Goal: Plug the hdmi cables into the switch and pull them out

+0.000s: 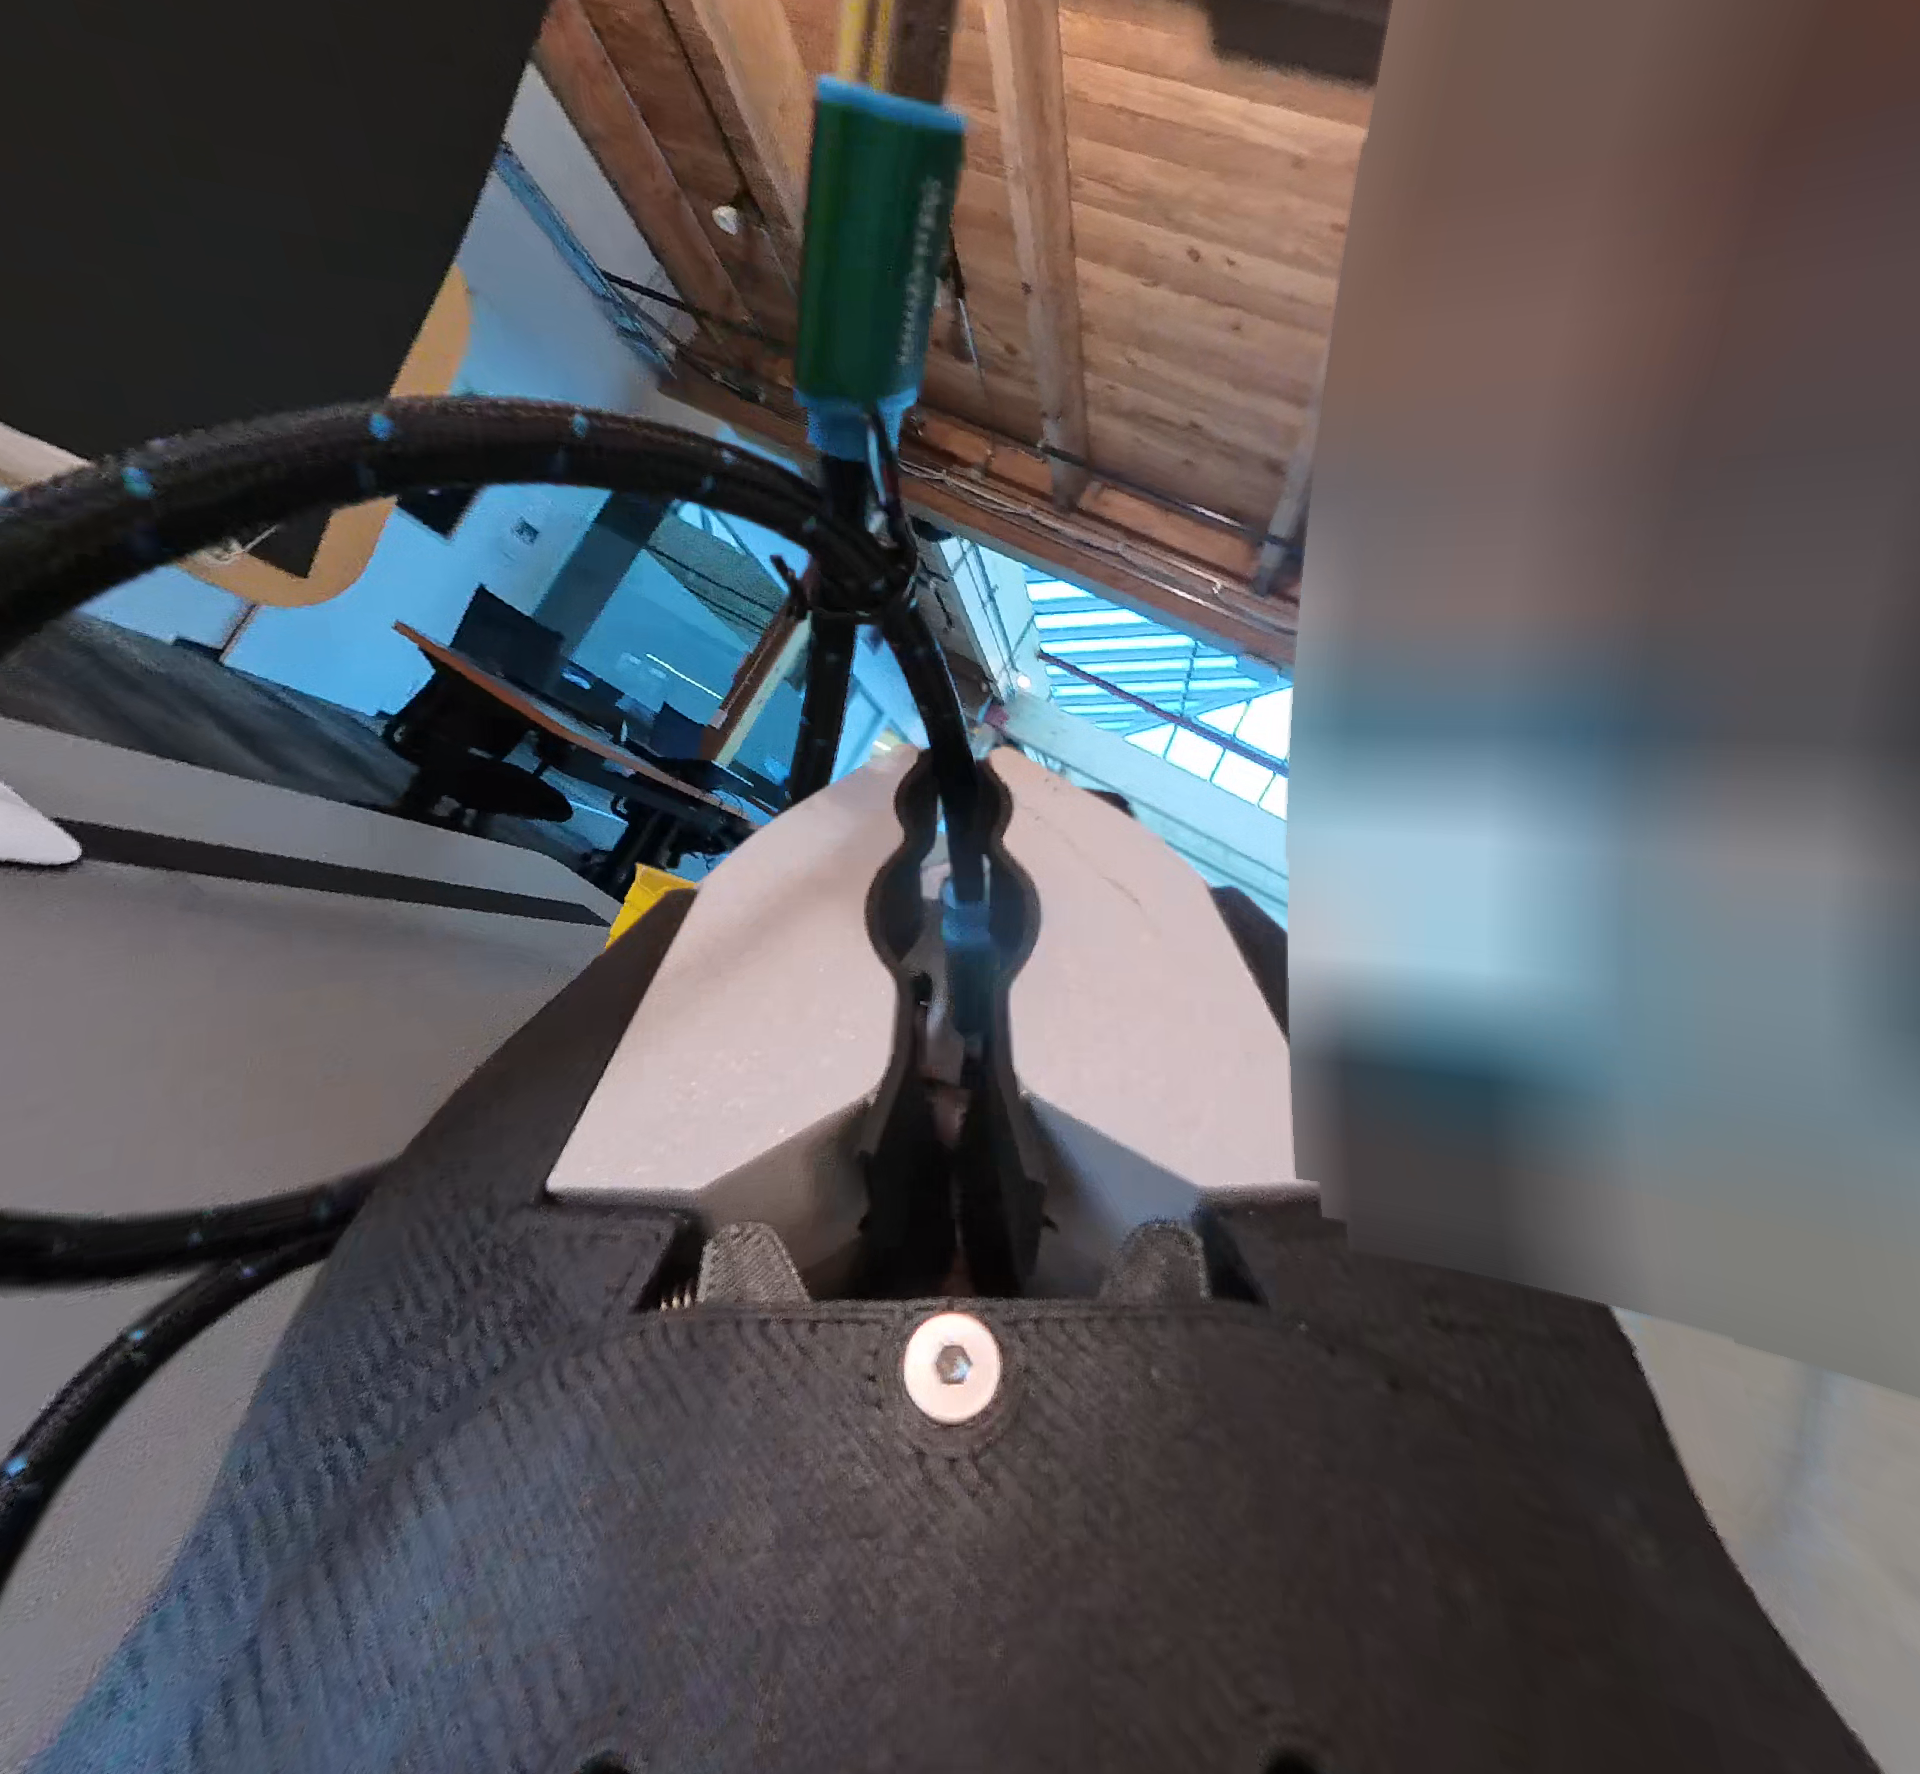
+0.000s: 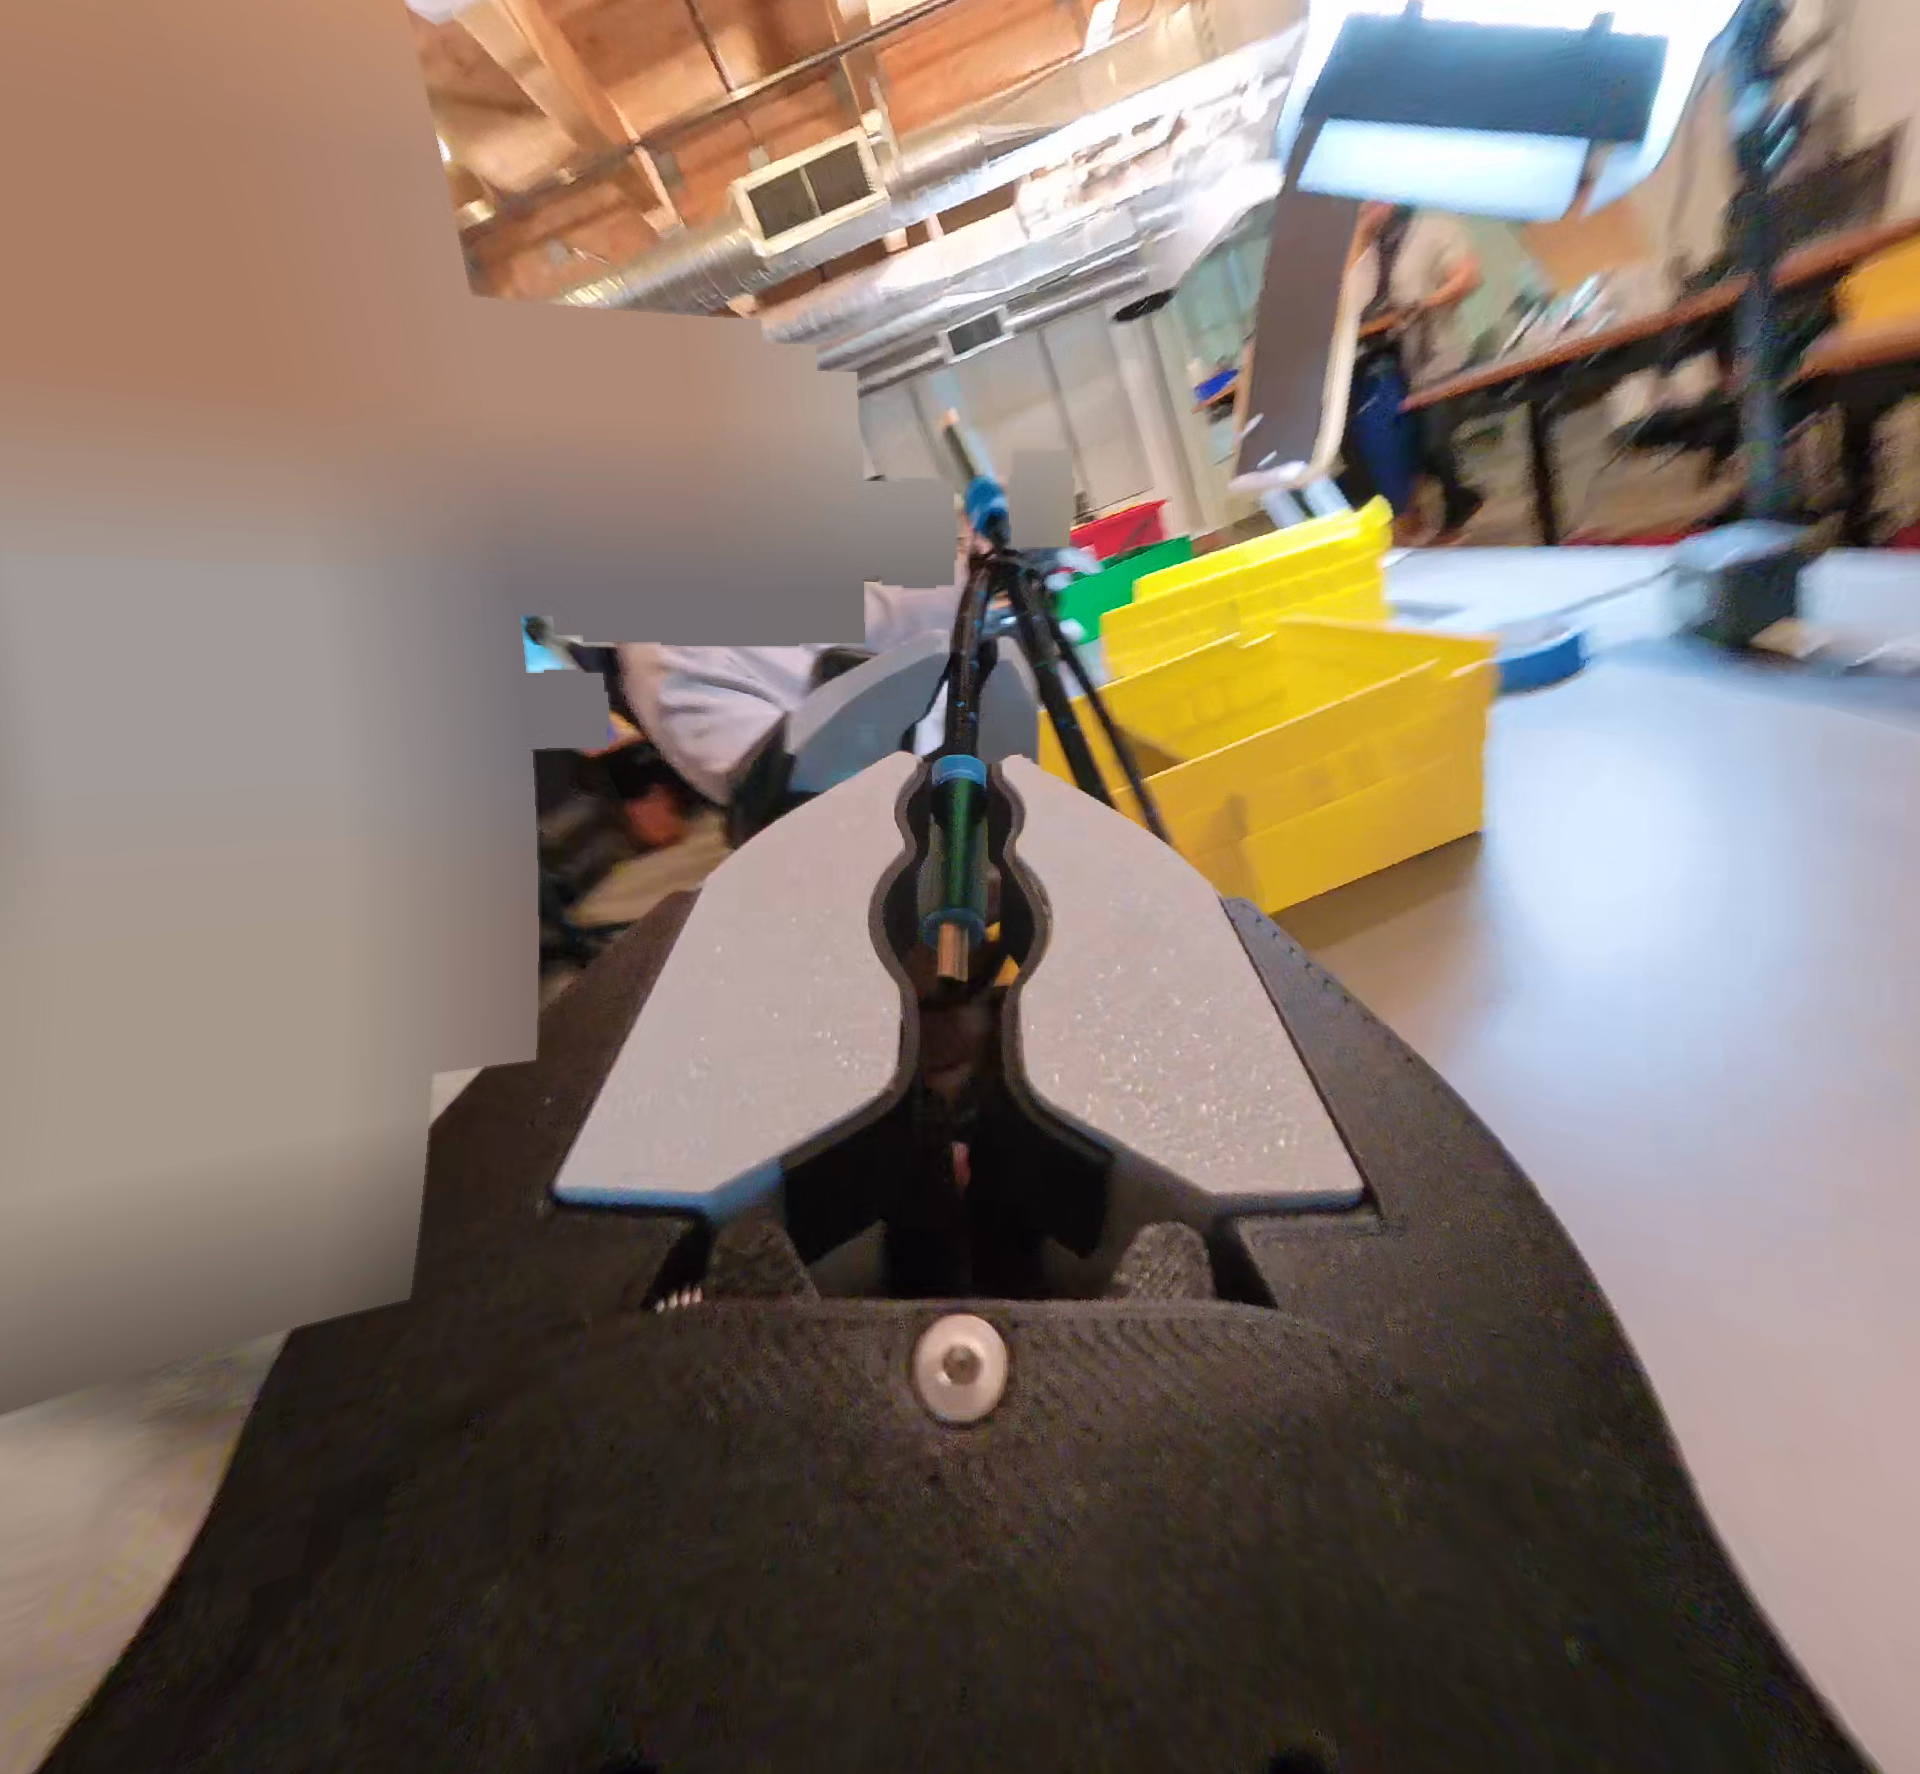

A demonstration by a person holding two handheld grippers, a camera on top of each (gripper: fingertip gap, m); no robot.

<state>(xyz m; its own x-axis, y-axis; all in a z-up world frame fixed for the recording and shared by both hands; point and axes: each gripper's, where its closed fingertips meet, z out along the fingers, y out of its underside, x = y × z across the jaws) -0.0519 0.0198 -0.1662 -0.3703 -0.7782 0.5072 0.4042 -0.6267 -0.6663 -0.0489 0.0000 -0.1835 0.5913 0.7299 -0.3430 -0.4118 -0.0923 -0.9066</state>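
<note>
My left gripper (image 1: 951,768) points up towards the wooden ceiling and is shut on a black braided HDMI cable (image 1: 961,831) at a blue collar (image 1: 971,945). Beyond it the cables are tied in a bundle (image 1: 862,571), and a green HDMI plug (image 1: 878,238) with blue ends stands upright above the tie. Another cable (image 1: 312,457) loops off to the left. My right gripper (image 2: 961,768) is shut on a green HDMI plug (image 2: 956,851) whose metal tip faces the camera; its cable (image 2: 971,664) runs away to the bundle. The switch is not in view.
Yellow bins (image 2: 1299,737) stand on the grey table (image 2: 1662,893) right of my right gripper, with a green bin (image 2: 1091,592) behind them. A light panel (image 2: 1486,83) hangs at upper right. A person (image 2: 1423,290) stands far back. Grey table surface (image 1: 208,997) lies left of my left gripper.
</note>
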